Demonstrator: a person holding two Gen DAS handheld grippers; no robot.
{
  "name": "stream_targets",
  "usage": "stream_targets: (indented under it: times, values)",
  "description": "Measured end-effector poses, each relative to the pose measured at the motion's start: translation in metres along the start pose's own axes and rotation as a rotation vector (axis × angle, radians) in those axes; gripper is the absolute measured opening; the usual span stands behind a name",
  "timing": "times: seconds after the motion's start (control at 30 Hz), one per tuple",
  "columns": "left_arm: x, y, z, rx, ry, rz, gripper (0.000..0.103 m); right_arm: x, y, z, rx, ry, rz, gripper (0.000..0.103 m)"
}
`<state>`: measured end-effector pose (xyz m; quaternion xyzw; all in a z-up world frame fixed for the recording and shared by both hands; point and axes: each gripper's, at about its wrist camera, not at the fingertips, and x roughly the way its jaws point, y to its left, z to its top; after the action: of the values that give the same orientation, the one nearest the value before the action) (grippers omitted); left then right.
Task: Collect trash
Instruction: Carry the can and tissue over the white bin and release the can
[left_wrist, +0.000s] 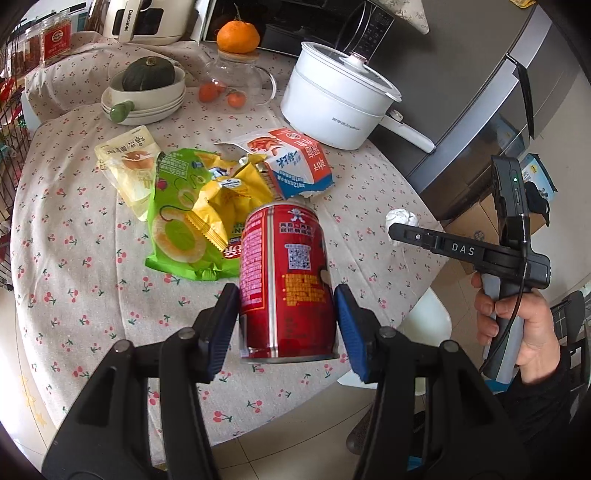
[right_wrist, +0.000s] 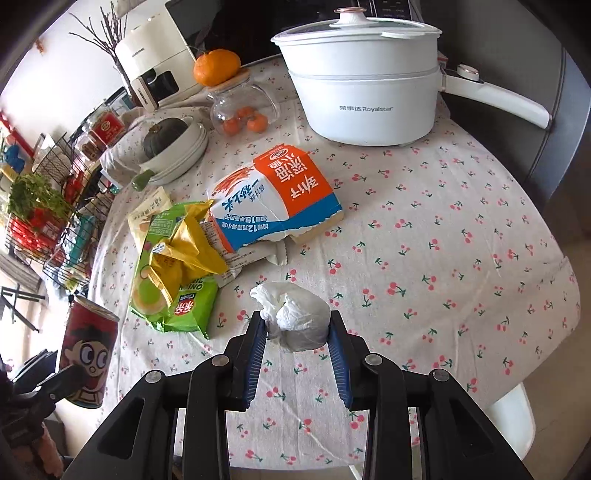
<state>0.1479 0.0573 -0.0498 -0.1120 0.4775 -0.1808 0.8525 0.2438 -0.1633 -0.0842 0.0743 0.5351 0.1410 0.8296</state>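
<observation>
Gripping red can (left_wrist: 284, 280) and tissue wad (right_wrist: 299, 321), both grippers downward-tilted.

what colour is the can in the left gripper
Red, with white and yellow print; the can shows best in the left wrist view.

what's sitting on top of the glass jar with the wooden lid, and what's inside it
A large orange sits on the wooden lid of the glass jar. Inside are several small oranges; the exact count is unclear, since some overlap.
</observation>
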Motion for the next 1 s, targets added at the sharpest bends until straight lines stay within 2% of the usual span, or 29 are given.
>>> stream_targets:
  times: [0.17, 0.47, 0.77, 1.0]
  values:
    - [0.011, -0.041, -0.01, 0.071, 0.022, -0.062, 0.055, -0.044, -0.027, -0.023, 0.029, -0.029, 0.0, 0.034]
    - [0.052, -0.124, -0.038, 0.229, 0.14, -0.168, 0.055, -0.085, -0.097, -0.075, 0.122, -0.034, -0.045, 0.034]
    - [0.097, -0.179, -0.065, 0.359, 0.24, -0.188, 0.055, -0.103, -0.155, -0.124, 0.186, -0.011, -0.098, 0.034]
    - [0.123, -0.201, -0.075, 0.402, 0.257, -0.18, 0.055, -0.11, -0.19, -0.146, 0.247, 0.005, -0.126, 0.034]
